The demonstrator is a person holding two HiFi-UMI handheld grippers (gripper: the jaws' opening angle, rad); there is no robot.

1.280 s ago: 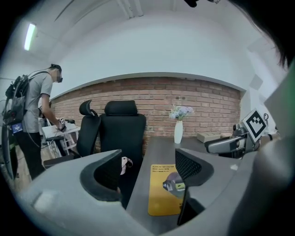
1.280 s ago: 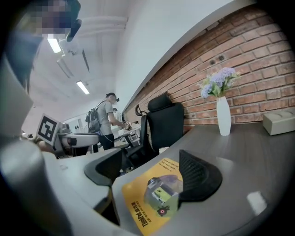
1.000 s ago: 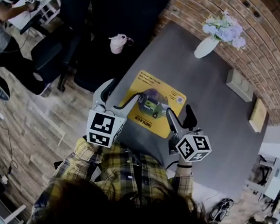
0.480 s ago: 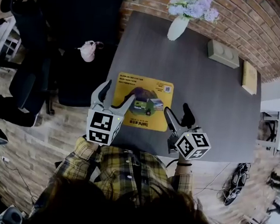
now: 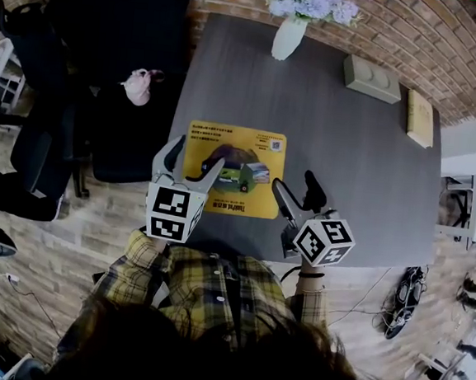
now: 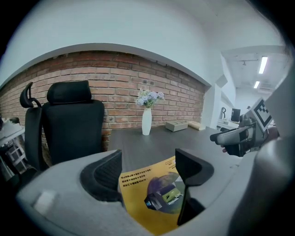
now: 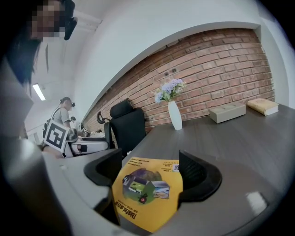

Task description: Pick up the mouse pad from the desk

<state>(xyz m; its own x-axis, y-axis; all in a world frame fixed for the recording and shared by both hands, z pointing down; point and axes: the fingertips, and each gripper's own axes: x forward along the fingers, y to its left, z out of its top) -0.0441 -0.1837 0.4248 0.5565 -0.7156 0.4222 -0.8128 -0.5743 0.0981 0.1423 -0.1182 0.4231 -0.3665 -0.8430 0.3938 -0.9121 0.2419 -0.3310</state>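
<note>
A yellow mouse pad (image 5: 232, 170) with a printed picture lies flat on the dark grey desk (image 5: 349, 153), near its front left corner. My left gripper (image 5: 189, 163) hangs open over the pad's left edge, nothing between its fingers. My right gripper (image 5: 296, 188) is open just right of the pad, above bare desk. In the left gripper view the mouse pad (image 6: 152, 196) shows between the spread jaws, with the right gripper (image 6: 239, 136) beyond. In the right gripper view the mouse pad (image 7: 146, 189) lies below the open jaws.
A white vase of flowers (image 5: 289, 32) stands at the desk's far edge. A grey box (image 5: 372, 79) and a book (image 5: 420, 118) lie at the far right. A black office chair (image 5: 109, 58) stands left of the desk. Brick wall behind.
The view has swung, so the desk now sits squarer in frame. Both grippers have stayed open, holding nearly the same places beside the pad.
</note>
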